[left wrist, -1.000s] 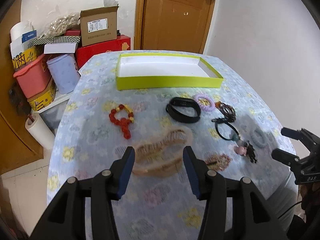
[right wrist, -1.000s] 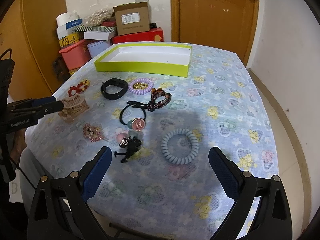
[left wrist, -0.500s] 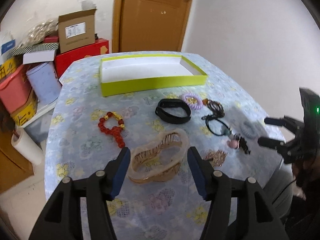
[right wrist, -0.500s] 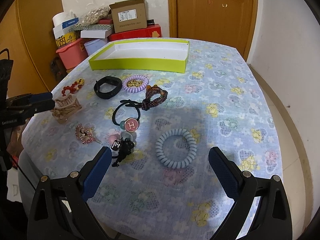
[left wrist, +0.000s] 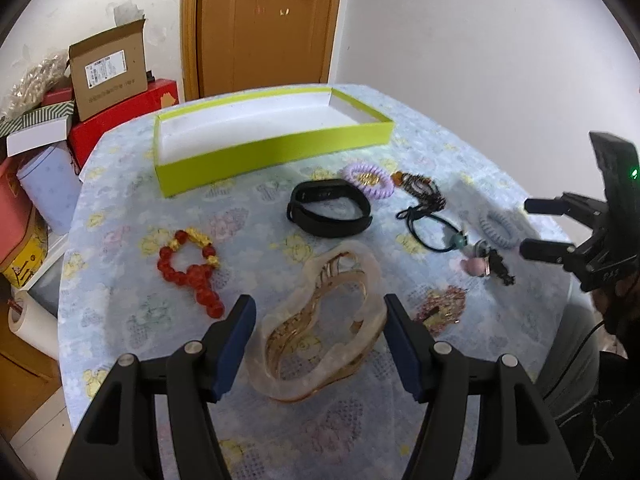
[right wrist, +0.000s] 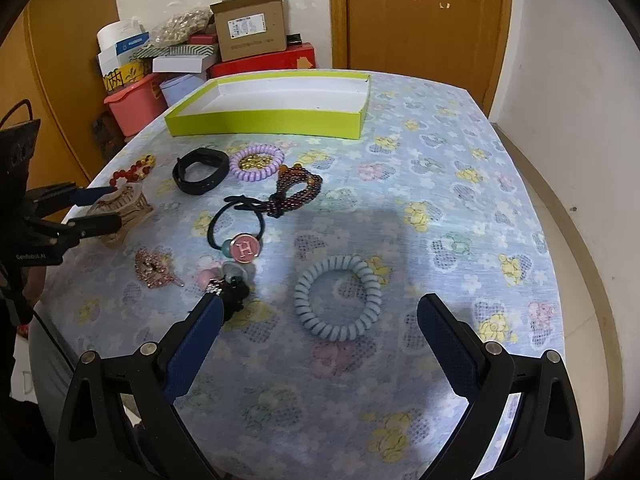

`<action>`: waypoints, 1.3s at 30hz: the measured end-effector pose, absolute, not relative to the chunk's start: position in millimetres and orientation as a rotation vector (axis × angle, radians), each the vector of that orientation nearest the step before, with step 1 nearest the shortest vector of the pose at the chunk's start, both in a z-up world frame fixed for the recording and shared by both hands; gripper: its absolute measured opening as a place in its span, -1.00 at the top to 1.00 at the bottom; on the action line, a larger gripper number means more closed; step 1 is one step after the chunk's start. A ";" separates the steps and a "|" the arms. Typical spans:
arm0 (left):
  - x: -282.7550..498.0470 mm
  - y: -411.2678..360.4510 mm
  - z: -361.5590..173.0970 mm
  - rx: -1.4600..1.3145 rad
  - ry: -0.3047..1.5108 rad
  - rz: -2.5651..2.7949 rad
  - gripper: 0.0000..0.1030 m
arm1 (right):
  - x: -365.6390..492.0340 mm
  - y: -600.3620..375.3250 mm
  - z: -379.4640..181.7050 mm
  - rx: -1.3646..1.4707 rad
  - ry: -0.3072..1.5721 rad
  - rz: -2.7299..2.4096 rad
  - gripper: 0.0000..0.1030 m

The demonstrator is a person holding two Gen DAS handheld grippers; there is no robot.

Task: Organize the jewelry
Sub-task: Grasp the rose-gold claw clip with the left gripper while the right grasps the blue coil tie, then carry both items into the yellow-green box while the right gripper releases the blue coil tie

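A lime-green tray (left wrist: 280, 148) (right wrist: 264, 122) stands empty at the far side of the table. My left gripper (left wrist: 318, 320) is open, its fingers on either side of a translucent beige hair claw (left wrist: 320, 332) (right wrist: 122, 208) lying on the cloth. My right gripper (right wrist: 320, 320) is open around a blue-grey spiral hair tie (right wrist: 338, 298) (left wrist: 496, 226). A red bead bracelet (left wrist: 192, 268), a black band (left wrist: 328, 212), a purple spiral tie (left wrist: 368, 180), dark beads (right wrist: 296, 192), a black "H" hair tie (right wrist: 240, 236), a pink rhinestone clip (right wrist: 154, 268) and a small charm (right wrist: 224, 280) lie between.
The table (right wrist: 440, 200) has a blue floral cloth. Boxes, a pink bin and a paper roll (left wrist: 28, 320) are stacked beyond its left edge (left wrist: 108, 76). A wooden door (right wrist: 424, 16) stands behind. The table's right edge drops to the floor (right wrist: 576, 208).
My left gripper has moved closer, so the hair claw now sits between its fingers. My right gripper has moved forward and lower over the blue-grey spiral tie.
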State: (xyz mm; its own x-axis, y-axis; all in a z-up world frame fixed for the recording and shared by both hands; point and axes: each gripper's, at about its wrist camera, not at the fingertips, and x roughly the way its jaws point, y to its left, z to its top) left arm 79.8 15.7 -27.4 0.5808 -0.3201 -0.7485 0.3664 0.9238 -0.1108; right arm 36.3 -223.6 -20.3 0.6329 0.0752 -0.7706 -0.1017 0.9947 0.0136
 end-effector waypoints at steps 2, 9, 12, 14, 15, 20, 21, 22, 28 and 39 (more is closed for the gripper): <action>77.1 11.7 -30.5 0.070 0.861 -0.398 -0.26 | 37.7 -226.7 -21.7 -0.029 0.881 0.095 -0.89; 67.1 2.2 -30.8 0.075 0.830 -0.324 -0.14 | 46.4 -236.1 -29.3 -0.026 0.903 0.100 -0.43; 64.5 0.5 -30.8 0.070 0.830 -0.293 -0.14 | 51.3 -239.7 -33.5 -0.024 0.916 0.101 -0.25; 61.0 -1.2 -30.4 0.062 0.830 -0.275 -0.13 | 53.5 -241.5 -34.2 -0.013 0.918 0.120 -0.09; 60.0 -1.6 -30.0 0.057 0.830 -0.270 -0.13 | 54.0 -240.4 -33.9 -0.016 0.917 0.128 0.00; 53.8 -5.1 -26.8 0.033 0.830 -0.250 -0.13 | 55.9 -232.4 -34.0 -0.062 0.919 0.140 0.60; 52.6 -6.2 -25.8 0.033 0.829 -0.249 -0.13 | 55.7 -231.7 -34.0 -0.063 0.920 0.147 0.64; 51.0 -7.2 -24.6 0.033 0.827 -0.246 -0.13 | 55.4 -230.9 -34.1 -0.065 0.920 0.152 0.65; 47.1 -10.5 -14.1 0.021 0.811 -0.233 -0.13 | 49.9 -231.7 -29.2 -0.058 0.899 0.163 0.83; 48.5 -11.8 3.3 0.004 0.786 -0.217 -0.13 | 42.6 -235.4 -11.6 -0.046 0.853 0.174 0.83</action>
State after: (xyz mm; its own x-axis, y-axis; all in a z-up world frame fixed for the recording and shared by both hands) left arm 48.5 -11.8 3.3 0.6856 -0.1925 -0.7020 0.1951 0.9777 -0.0775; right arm 42.6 -235.4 -11.6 0.6441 0.1341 -0.7531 -0.1712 0.9848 0.0290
